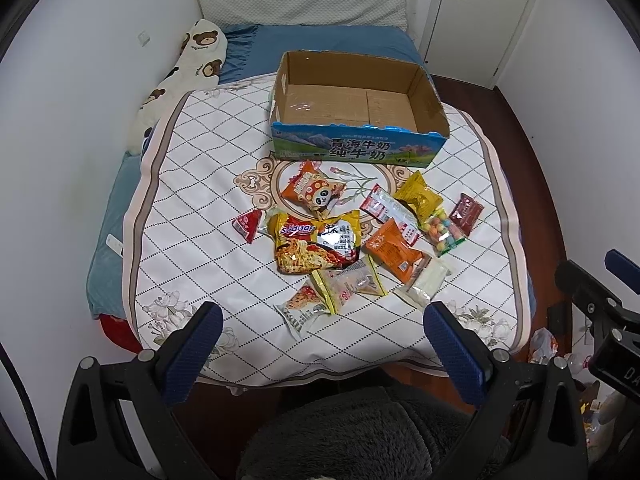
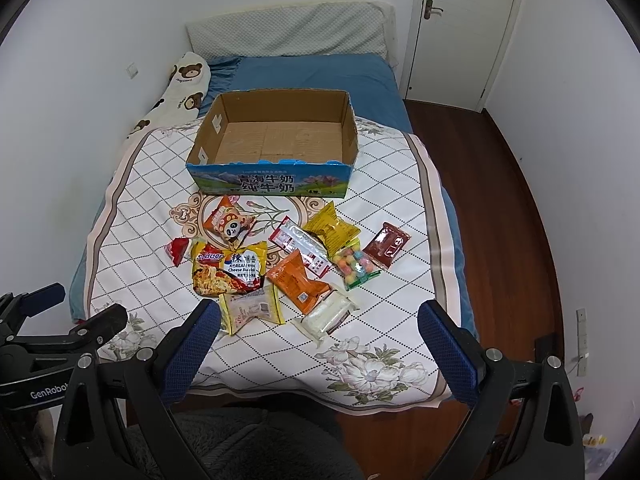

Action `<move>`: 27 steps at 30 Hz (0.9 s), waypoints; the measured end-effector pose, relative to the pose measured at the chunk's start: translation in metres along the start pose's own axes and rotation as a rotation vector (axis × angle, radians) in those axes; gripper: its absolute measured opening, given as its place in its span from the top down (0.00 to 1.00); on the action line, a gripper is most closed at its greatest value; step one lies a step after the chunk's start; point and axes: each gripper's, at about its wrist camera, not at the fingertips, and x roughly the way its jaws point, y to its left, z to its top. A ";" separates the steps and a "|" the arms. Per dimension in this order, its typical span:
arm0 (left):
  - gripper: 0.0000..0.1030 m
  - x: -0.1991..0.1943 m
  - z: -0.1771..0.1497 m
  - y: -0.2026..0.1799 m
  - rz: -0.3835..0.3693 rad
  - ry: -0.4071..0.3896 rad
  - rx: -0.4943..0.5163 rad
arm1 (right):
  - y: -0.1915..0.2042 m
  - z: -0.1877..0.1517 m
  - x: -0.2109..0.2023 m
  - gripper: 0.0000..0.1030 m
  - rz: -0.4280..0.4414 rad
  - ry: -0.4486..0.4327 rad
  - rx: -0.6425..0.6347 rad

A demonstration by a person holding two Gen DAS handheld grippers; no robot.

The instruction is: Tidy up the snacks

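Observation:
An empty cardboard milk box (image 1: pixel 352 136) (image 2: pixel 276 178) with a blue printed front stands on the bed beyond the snacks. Several snack packets lie scattered in front of it: a large noodle packet (image 1: pixel 314 246) (image 2: pixel 228 270), an orange panda packet (image 1: pixel 312 192) (image 2: pixel 230 222), a yellow packet (image 1: pixel 418 196) (image 2: pixel 332 228), a bag of coloured candy balls (image 1: pixel 440 230) (image 2: pixel 356 266), a dark red sachet (image 1: pixel 466 212) (image 2: pixel 386 246). My left gripper (image 1: pixel 324 320) hovers open near the bed's front edge, holding nothing. My right gripper (image 2: pixel 320 320) is likewise open above the nearest packets.
A quilted white cover (image 1: pixel 192 184) lies over the blue bed (image 2: pixel 312 72), with a bear-print pillow (image 1: pixel 180 80) along the left wall. Dark wooden floor (image 2: pixel 500 208) runs on the right, a white door (image 2: pixel 464 24) beyond. A grey fuzzy garment (image 1: pixel 352 432) sits below the grippers.

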 end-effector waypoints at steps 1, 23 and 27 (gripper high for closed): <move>0.00 0.002 0.002 0.002 0.006 -0.005 -0.006 | -0.001 0.000 0.004 0.02 0.005 0.006 0.004; 0.00 0.261 -0.010 0.000 0.074 0.285 0.256 | -0.013 -0.038 0.306 0.03 0.110 0.431 0.057; 0.00 0.287 -0.012 -0.038 0.022 0.277 0.470 | -0.026 -0.042 0.324 0.03 0.095 0.468 0.049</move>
